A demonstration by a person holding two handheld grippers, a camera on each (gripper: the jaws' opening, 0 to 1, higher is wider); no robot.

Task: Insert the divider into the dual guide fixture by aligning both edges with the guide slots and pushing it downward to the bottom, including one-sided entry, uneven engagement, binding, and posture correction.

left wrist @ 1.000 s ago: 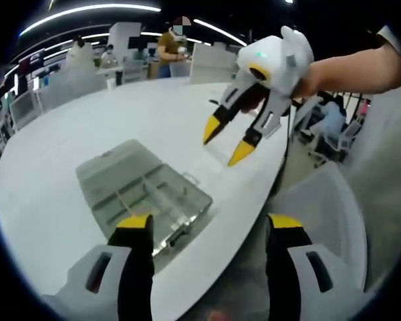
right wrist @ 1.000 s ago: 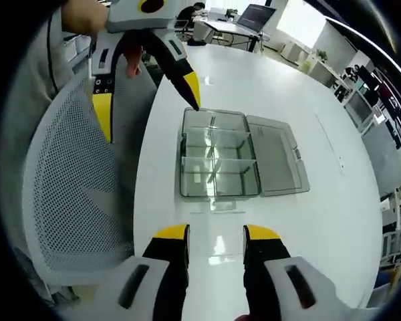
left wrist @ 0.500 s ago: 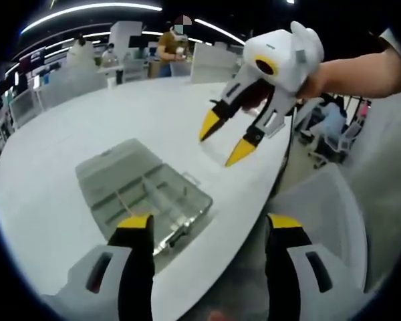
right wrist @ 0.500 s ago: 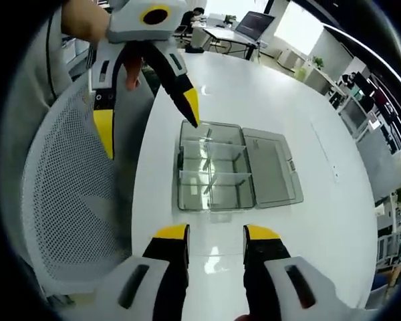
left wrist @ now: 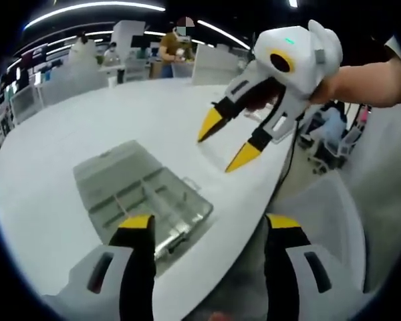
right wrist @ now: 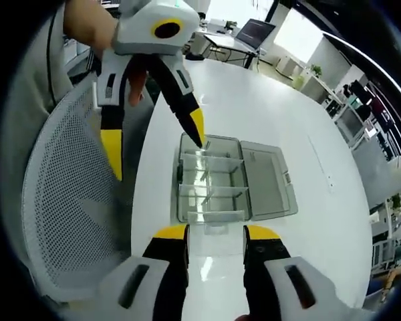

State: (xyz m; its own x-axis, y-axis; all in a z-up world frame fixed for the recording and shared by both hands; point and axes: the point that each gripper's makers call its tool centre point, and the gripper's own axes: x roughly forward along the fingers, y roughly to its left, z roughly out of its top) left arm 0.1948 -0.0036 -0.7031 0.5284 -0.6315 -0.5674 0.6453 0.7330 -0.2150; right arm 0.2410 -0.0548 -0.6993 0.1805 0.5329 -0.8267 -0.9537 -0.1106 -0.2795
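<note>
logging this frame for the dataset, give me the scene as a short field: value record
surface: white table
fixture: clear compartment box, lid open flat beside it, dividers standing inside
box position: near the table edge, next to a white mesh chair
left hand-held gripper: open, empty, raised above the box's chair side
right hand-held gripper: open, empty, held above the table
contact: neither gripper touches the box
background: office desks, people standing far off

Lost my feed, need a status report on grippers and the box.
Left gripper open, empty. Right gripper open, empty, above table. Clear compartment box lid open. No obstruction seen.
</note>
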